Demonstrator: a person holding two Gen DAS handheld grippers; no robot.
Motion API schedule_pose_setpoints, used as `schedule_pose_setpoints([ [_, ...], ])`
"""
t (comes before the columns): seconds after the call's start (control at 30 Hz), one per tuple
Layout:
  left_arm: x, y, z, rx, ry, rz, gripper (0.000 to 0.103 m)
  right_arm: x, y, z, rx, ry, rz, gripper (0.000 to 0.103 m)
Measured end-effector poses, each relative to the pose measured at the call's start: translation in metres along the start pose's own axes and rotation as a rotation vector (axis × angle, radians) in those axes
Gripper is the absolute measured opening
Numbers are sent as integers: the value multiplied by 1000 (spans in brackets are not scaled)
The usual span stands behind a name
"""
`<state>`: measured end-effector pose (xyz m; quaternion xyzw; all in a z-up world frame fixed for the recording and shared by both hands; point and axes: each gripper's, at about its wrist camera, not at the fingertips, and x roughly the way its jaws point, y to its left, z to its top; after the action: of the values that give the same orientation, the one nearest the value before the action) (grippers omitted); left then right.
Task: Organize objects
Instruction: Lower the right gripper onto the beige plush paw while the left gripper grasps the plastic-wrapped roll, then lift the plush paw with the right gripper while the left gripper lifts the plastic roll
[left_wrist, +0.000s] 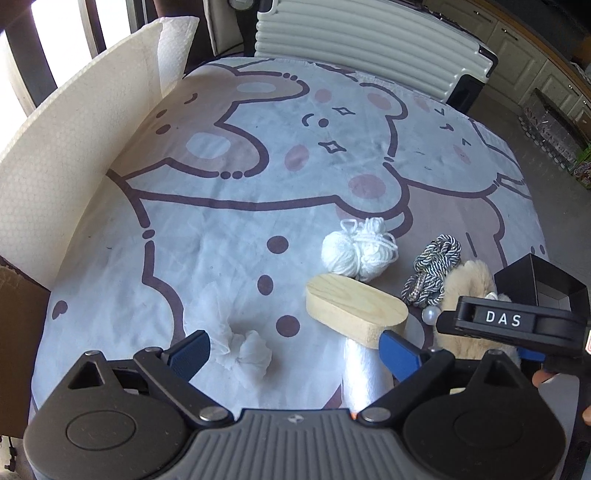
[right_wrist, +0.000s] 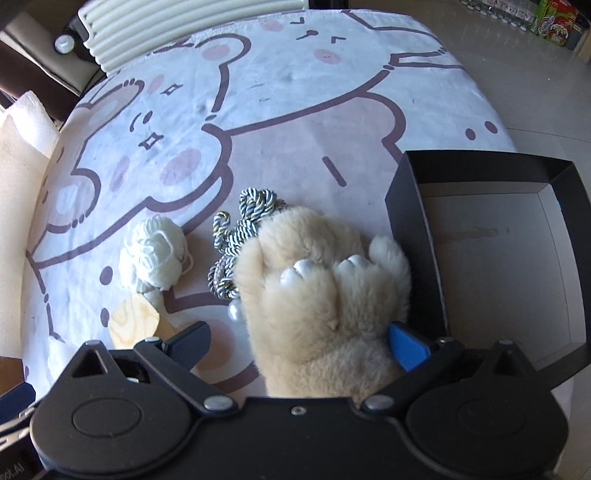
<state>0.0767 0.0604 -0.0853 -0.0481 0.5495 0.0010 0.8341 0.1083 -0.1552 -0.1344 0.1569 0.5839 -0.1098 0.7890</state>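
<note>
My left gripper gapes wide over the white mesh bundle at lower center, my right gripper wide around the plush paw beside the black box at right.

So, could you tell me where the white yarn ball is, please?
In the right wrist view the white yarn ball lies left of the twisted cord, just beyond the wooden block.

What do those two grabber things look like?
The left gripper and right gripper are both black plastic with round hubs, silver bolts and blue ribbed fingers. The left has a grey ridged body. From the side, the right shows a white DAS label.
</note>
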Motion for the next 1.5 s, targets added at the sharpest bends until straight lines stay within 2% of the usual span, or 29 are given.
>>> schedule_pose_setpoints([
  [0.13, 6, 0, 0, 5, 13, 6, 93, 10, 4, 3, -20, 13, -21, 98],
  [0.23, 10, -1, -1, 10, 28, -3, 90, 17, 2, 6, -12, 28, -39, 87],
  [0.4, 22, -6, -4, 25, 68, -28, 84, 23, 1, 11, -29, 49, -24, 87],
  [0.53, 32, -12, -8, 24, 106, -56, 81, 28, 10, 10, -96, 66, -58, 82],
  [0.63, 36, -14, -9, 15, 119, -76, 79, 28, 10, 12, -110, 73, -76, 73],
  [0.73, 40, -17, -9, -4, 137, -106, 75, 27, 8, 13, -116, 79, -64, 58],
  [0.8, 44, -21, -10, -14, 152, -120, 74, 27, 6, 13, -114, 89, -49, 55],
  [1.0, 55, -33, -11, -15, 184, -138, 71, 24, 3, 12, -124, 91, -14, 51],
  [1.17, 63, -42, -13, 2, 206, -121, 60, 24, -1, 12, -119, 94, 12, 49],
  [1.4, 74, -46, -15, 21, 242, -107, 52, 26, -2, 13, -124, 97, 34, 49],
  [1.5, 77, -45, -15, 20, 250, -104, 45, 26, -2, 12, -131, 94, 34, 50],
])
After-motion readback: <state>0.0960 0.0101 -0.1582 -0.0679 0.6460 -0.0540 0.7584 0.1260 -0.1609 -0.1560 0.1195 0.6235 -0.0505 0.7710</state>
